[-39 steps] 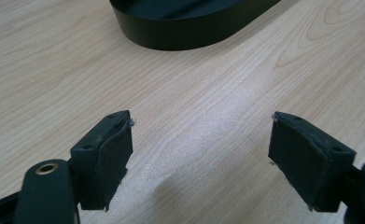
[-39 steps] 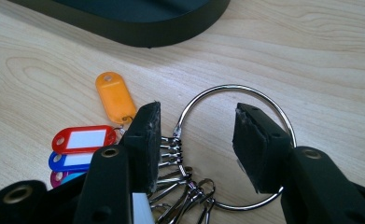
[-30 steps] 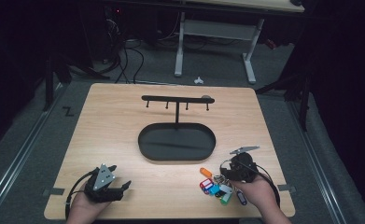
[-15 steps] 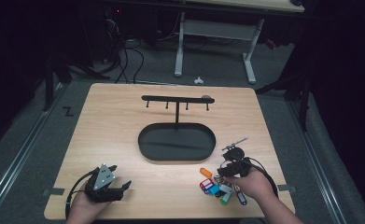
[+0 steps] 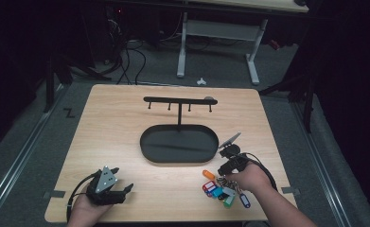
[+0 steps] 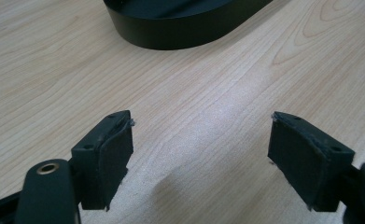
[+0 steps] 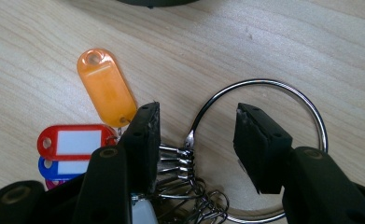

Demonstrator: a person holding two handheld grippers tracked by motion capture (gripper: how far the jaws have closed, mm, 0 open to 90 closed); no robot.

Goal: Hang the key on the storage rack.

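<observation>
A bunch of coloured key tags (image 5: 220, 190) lies near the table's front right, strung by small clips on a large metal ring (image 7: 264, 84). In the right gripper view the orange tag (image 7: 106, 88), red tag (image 7: 73, 141) and blue tag (image 7: 59, 169) fan out to the left. My right gripper (image 7: 196, 112) (image 5: 224, 174) is open, its jaws straddling the ring's left arc where the clips gather. My left gripper (image 5: 122, 179) (image 6: 201, 116) rests open at the front left over bare wood, holding nothing.
A black key rack stands mid-table: an oval base tray (image 5: 147, 150) (image 6: 185, 32) with a post and a hooked crossbar (image 5: 178, 100). A light wooden table (image 5: 116, 123) surrounds it. Beyond the table's far edge stand desk legs and cables on a dark floor.
My right gripper has shifted slightly left and tipped down onto the key ring. The left gripper has stayed put.
</observation>
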